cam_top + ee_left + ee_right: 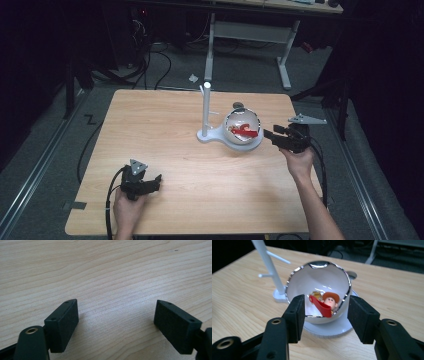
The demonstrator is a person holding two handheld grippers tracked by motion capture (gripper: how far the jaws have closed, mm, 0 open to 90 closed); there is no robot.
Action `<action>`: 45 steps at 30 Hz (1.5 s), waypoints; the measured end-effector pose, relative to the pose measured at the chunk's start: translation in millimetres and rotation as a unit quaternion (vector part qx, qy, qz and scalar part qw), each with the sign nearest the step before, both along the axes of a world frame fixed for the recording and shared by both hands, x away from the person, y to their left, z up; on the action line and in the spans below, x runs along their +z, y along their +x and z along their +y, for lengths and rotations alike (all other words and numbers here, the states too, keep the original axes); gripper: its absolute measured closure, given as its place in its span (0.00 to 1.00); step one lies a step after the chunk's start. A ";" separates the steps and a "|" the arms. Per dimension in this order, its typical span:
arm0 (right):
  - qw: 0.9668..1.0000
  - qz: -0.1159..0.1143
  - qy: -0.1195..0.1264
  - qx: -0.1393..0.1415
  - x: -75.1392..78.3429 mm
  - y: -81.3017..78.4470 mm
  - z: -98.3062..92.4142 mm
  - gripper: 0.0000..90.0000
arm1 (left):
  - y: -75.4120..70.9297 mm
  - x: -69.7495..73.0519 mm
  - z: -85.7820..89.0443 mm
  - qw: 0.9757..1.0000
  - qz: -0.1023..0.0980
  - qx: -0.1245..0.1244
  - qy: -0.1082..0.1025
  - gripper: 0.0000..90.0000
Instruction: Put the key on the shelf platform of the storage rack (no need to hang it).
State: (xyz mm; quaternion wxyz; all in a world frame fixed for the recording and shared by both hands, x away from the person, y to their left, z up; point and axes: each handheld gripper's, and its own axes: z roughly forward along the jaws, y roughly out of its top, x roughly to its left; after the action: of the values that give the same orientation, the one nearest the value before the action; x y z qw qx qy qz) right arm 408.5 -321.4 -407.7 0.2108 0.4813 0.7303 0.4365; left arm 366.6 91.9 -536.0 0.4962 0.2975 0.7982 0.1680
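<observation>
Item: toy figure with red strap (325, 303), lodged inside white bowl (243, 142) at table's far right. Right gripper (324, 315): jaws parted, nothing held, just short of bowl's rim; left gripper (116, 322): parted, empty, at near left. Risk judged: bowl could be pushed or tipped off its stand (206, 131) if the rim is struck during the reach.

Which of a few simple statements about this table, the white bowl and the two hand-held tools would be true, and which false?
1. The white bowl holds a small figure with a brown hat. True.
2. The right tool grips the bowl. False: its jaws stand apart just short of it, with nothing between them.
3. The left tool is open over bare table. True.
4. The white stand lies flat. False: its post stands upright beside the bowl.
</observation>
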 end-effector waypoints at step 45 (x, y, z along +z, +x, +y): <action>1.000 -0.016 0.018 -0.006 -24.2 -75.7 -20.5 0.54 | -0.1 -0.2 -0.2 1.000 0.000 0.000 0.001 0.22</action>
State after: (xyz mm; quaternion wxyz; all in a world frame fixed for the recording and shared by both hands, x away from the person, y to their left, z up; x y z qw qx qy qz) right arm 332.8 -341.9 -432.0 0.2170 0.4824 0.7159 0.4557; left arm 366.6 91.7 -536.2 0.4961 0.2983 0.7977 0.1691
